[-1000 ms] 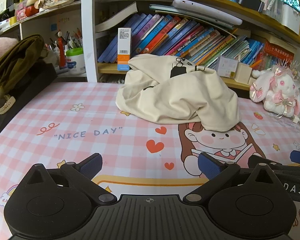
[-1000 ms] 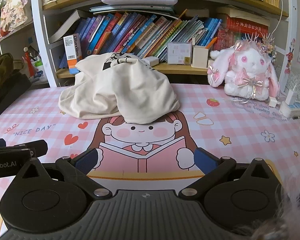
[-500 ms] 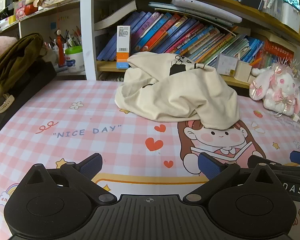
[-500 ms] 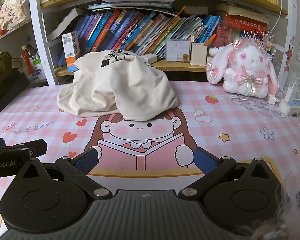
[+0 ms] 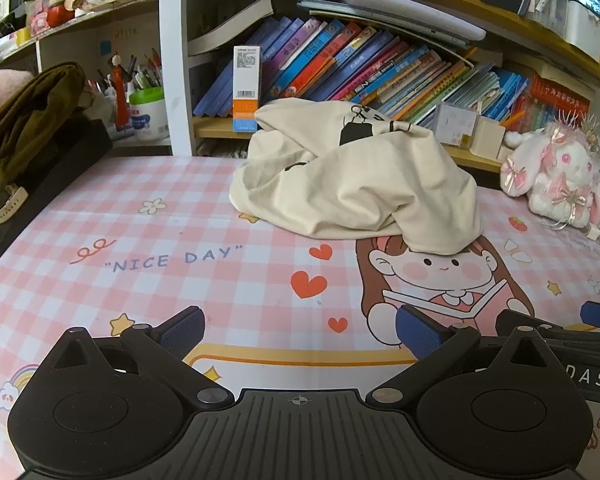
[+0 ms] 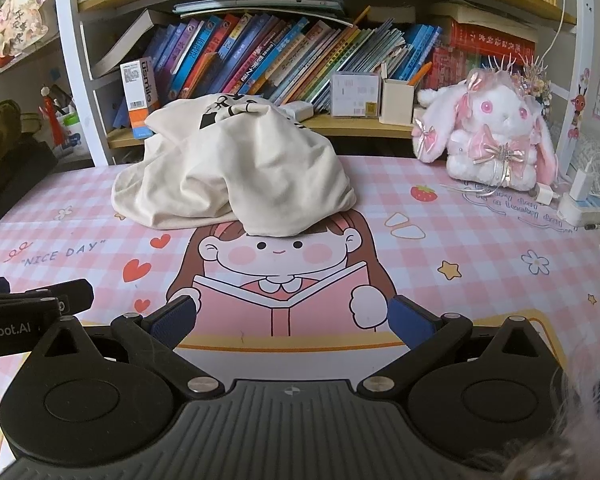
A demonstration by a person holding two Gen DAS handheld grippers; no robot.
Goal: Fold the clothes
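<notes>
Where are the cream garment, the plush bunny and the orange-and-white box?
Cream garment (image 6: 236, 176), right wrist view, middle of the heap.
Plush bunny (image 6: 496, 136), right wrist view, its face.
Orange-and-white box (image 5: 247, 88), left wrist view, front face.

The heaped cream garment hides its own sleeves and hem, and covers the top of the cartoon girl's head on the table mat. Its black print is creased, unreadable. The olive jacket runs off the left edge.

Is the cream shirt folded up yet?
No. The cream shirt sits in a crumpled heap on the pink mat, with no flat folds.
</notes>
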